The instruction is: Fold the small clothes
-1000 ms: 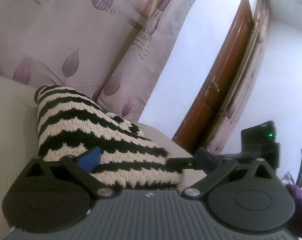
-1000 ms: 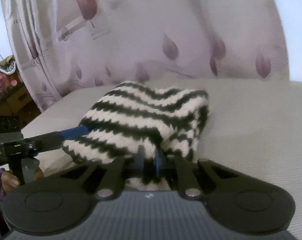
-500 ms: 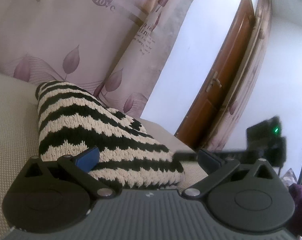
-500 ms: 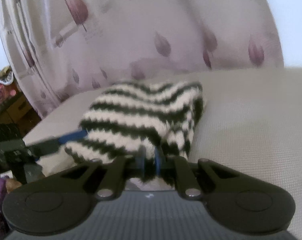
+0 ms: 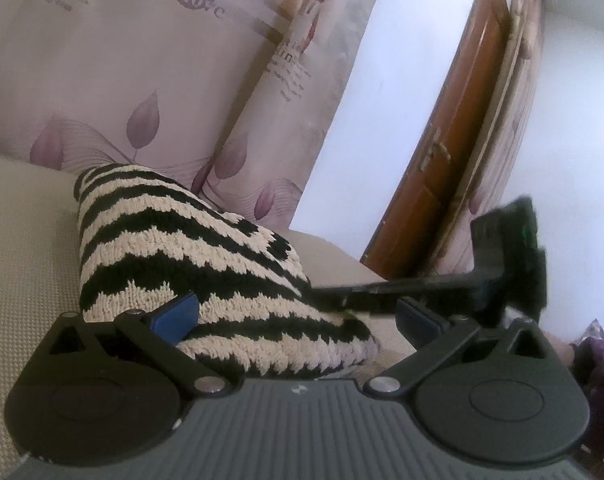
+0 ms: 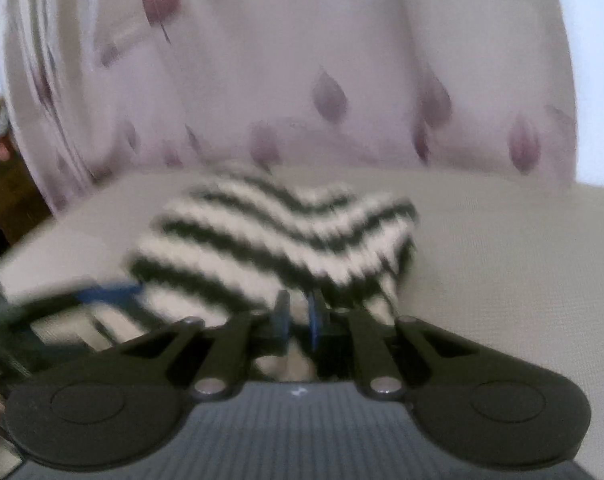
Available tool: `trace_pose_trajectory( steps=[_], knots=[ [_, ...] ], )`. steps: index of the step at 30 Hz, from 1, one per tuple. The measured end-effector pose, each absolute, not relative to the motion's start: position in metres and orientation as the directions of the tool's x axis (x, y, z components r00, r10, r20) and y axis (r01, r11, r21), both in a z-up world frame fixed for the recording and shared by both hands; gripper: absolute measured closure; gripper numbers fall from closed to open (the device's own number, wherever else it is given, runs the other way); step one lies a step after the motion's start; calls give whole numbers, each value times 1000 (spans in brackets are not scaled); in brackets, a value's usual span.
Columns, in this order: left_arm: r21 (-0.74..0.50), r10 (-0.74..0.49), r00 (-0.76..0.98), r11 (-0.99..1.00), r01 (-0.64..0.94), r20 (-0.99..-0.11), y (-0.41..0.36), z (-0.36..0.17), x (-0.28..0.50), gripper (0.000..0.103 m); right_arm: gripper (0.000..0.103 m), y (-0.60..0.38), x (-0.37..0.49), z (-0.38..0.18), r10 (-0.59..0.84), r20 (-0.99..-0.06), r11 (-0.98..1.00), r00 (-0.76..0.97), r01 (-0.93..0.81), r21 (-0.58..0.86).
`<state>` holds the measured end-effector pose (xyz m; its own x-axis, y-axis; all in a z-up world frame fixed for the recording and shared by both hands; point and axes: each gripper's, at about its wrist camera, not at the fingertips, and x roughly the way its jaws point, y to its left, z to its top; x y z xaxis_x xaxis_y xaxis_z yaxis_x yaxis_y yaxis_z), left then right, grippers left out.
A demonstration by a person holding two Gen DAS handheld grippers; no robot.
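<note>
A small black-and-cream zigzag knitted garment (image 5: 189,264) lies bunched on a beige cloth surface (image 5: 17,264); it also shows, blurred, in the right wrist view (image 6: 277,240). My left gripper (image 5: 293,316) is open, its blue-padded fingers spread on either side of the garment's near edge. My right gripper (image 6: 297,316) is shut on the garment's near edge, pads pinching the knit. The right gripper's arm shows at the right of the left wrist view (image 5: 498,264).
Pink leaf-print curtains (image 5: 141,80) hang behind the surface. A brown wooden door (image 5: 454,152) and a white wall stand to the right. The surface's far left edge (image 6: 61,224) drops off toward dark furniture.
The right gripper has pulled the pinched edge back toward itself and the view is blurred by motion. The left gripper has stayed open and shifted slightly along the garment.
</note>
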<state>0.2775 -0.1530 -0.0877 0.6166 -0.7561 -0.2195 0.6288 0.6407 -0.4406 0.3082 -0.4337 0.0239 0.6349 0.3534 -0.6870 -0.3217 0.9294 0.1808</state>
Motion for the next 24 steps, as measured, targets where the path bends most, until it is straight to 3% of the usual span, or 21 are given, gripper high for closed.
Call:
trace_pose_trajectory(
  steps=[5,7,8,11,24],
  knots=[
    [-407,-745,622,659,633,-241,-158,-87,276,0,94,-444,296,13,309,-673,945,672,-293,142],
    [-389,-737,628,671,632,-251,-160,-86,275,0,59,-449,293,7,276,-670,958,690,-255,132],
    [-379,-732,631,677,631,-256,-161,-86,275,0,54,-456,292,3,269,-663,962,699,-225,154],
    [-359,-722,638,689,630,-268,-164,-86,274,0,53,-468,291,-3,302,-642,952,705,-184,246],
    [-273,-674,671,738,617,-308,-178,-82,269,0,50,-451,282,-3,229,-618,973,752,-193,126]
  ],
)
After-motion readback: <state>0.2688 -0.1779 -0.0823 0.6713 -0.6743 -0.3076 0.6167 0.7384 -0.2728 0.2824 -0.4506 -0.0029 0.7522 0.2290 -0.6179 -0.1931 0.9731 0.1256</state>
